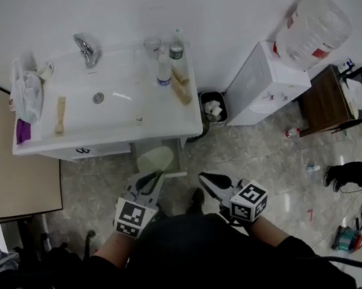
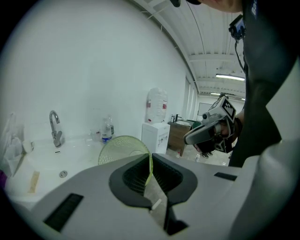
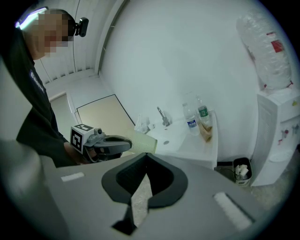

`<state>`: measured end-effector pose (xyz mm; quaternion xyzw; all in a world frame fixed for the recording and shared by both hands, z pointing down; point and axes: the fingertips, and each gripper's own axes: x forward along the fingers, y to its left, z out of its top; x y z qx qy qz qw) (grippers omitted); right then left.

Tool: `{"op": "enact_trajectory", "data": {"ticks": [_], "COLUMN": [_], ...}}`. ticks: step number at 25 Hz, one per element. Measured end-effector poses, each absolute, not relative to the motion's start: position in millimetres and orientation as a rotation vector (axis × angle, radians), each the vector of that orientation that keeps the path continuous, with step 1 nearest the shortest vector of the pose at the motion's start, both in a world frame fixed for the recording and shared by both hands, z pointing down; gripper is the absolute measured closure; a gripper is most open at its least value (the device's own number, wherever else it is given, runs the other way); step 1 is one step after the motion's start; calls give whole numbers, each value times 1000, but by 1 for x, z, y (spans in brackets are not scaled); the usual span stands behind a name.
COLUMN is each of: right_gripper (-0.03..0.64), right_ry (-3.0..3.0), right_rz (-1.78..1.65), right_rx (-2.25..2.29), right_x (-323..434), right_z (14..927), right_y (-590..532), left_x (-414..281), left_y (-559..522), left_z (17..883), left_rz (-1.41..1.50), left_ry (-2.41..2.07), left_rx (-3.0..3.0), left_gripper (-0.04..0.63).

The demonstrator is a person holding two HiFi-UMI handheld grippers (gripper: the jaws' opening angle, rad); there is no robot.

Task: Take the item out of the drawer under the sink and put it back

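A pale green see-through dish (image 1: 157,159) hangs just in front of the white sink cabinet (image 1: 100,148). My left gripper (image 1: 151,178) is shut on its rim. In the left gripper view the dish (image 2: 123,148) stands on edge, with its rim pinched between the jaws of that gripper (image 2: 150,163). What looks like a pulled-out drawer (image 1: 177,172) sits below the dish, mostly hidden by it. My right gripper (image 1: 207,179) floats to the right of the dish, apart from it. In the right gripper view this gripper (image 3: 146,157) is shut with nothing in it.
The sink top (image 1: 85,131) carries a faucet (image 1: 86,51), bottles (image 1: 164,69), a wooden brush (image 1: 60,115) and a cloth (image 1: 26,93). A small bin (image 1: 214,108) and a water dispenser (image 1: 267,82) stand to the right, then a brown side table (image 1: 326,100).
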<state>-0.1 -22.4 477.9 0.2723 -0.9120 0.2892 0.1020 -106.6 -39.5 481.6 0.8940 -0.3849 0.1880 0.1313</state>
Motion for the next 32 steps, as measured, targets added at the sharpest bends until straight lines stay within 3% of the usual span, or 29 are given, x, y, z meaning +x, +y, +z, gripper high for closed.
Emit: {"op": "enact_trajectory", "data": {"ticks": [32], "right_gripper": [615], "right_ry": [-2430], "right_rz": [1049], "right_rx": [1034], "right_x": [134], "right_z": [555], "right_y": [0], "left_x": [-71], "left_y": [-116], "left_z": [788], "left_rz": [1330], "left_ry": [-935], "left_rx": [2294], "left_gripper": [572]}}
